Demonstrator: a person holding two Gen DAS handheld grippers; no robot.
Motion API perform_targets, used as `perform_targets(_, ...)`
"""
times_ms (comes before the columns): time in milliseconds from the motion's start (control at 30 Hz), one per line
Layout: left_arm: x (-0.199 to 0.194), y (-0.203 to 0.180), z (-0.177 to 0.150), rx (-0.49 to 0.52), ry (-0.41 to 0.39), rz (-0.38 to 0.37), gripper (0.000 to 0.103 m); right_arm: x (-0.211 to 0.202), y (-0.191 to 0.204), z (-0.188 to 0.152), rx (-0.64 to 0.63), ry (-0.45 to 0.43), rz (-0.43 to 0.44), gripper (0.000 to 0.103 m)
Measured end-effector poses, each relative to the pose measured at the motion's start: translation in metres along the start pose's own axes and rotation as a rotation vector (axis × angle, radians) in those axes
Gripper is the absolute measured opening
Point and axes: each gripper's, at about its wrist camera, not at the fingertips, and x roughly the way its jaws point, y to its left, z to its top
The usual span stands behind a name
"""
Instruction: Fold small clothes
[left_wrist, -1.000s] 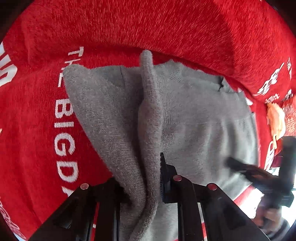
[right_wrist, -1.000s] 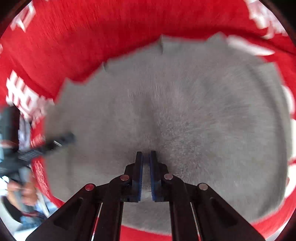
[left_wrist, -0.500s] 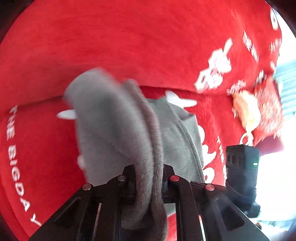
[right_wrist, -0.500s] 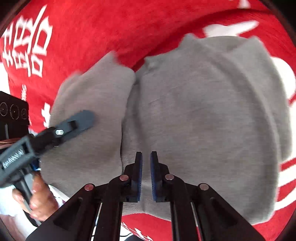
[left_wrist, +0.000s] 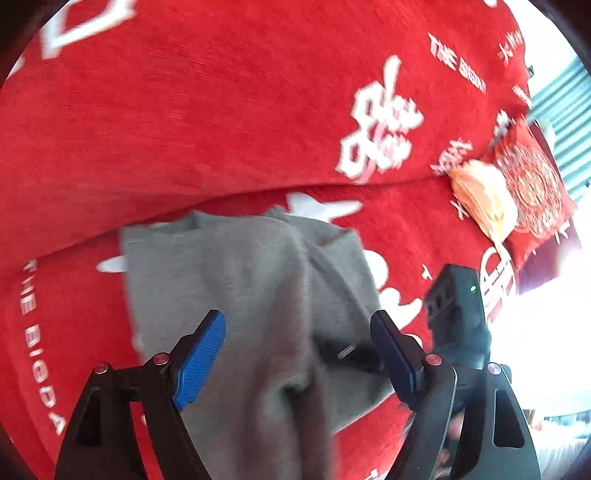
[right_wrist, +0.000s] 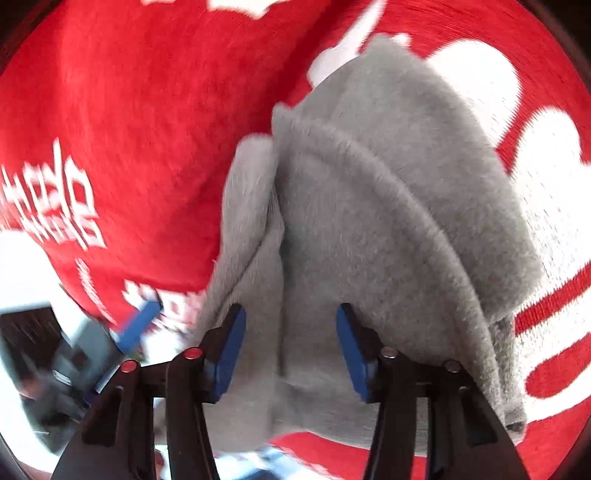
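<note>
Left wrist view: the grey garment (left_wrist: 258, 302) lies folded over on a red cover (left_wrist: 207, 122) printed with white lettering. The left tongs (left_wrist: 297, 354) hang right above the garment with their jaws opening; the blue pads (left_wrist: 201, 360) stand clear of the cloth on both sides, so nothing is clamped. Just right of the garment the dark body of the right tongs (left_wrist: 456, 314) blocks part of the cover. Further right of the garment sit an orange thing (left_wrist: 484, 199) and a red patterned pillow (left_wrist: 532, 184), both too blurry to identify properly. In the right wrist view the right tongs (right_wrist: 291, 350) are opening too, with the garment's thick folded edge (right_wrist: 369, 206) lying between the jaws but not pinched. To the garment's left, the left tongs are just a smear, and the garment's near end is cut off behind the tongs.
</note>
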Motion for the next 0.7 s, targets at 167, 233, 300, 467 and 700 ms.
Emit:
perform_targets(167, -0.012, 0.058, -0.015, -0.134, -0.021, 0.185, 0.081, 0.004, -0.008, 0.009, 0.09, 0.044, 0.111, 0.067)
perform_targets(233, -0.005, 0.084, -0.027, -0.209, 0.01, 0.244, 0.081, 0.016, 0.0, 0.015, 0.053, 0.087, 0.07, 0.067)
perform_targets(300, 0.006, 0.1, -0.038, -0.251, 0.037, 0.282, 0.081, 0.026, 0.014, 0.018, -0.001, 0.125, 0.02, 0.069)
perform_targets(467, 0.028, 0.106, -0.058, -0.295, 0.083, 0.324, 0.081, 0.041, 0.045, 0.024, -0.145, 0.181, -0.108, 0.039)
perform_targets(700, 0.019, 0.078, -0.052, -0.242, 0.047, 0.301, 0.082, 0.005, 0.111, 0.021, -0.428, 0.089, -0.066, 0.013)
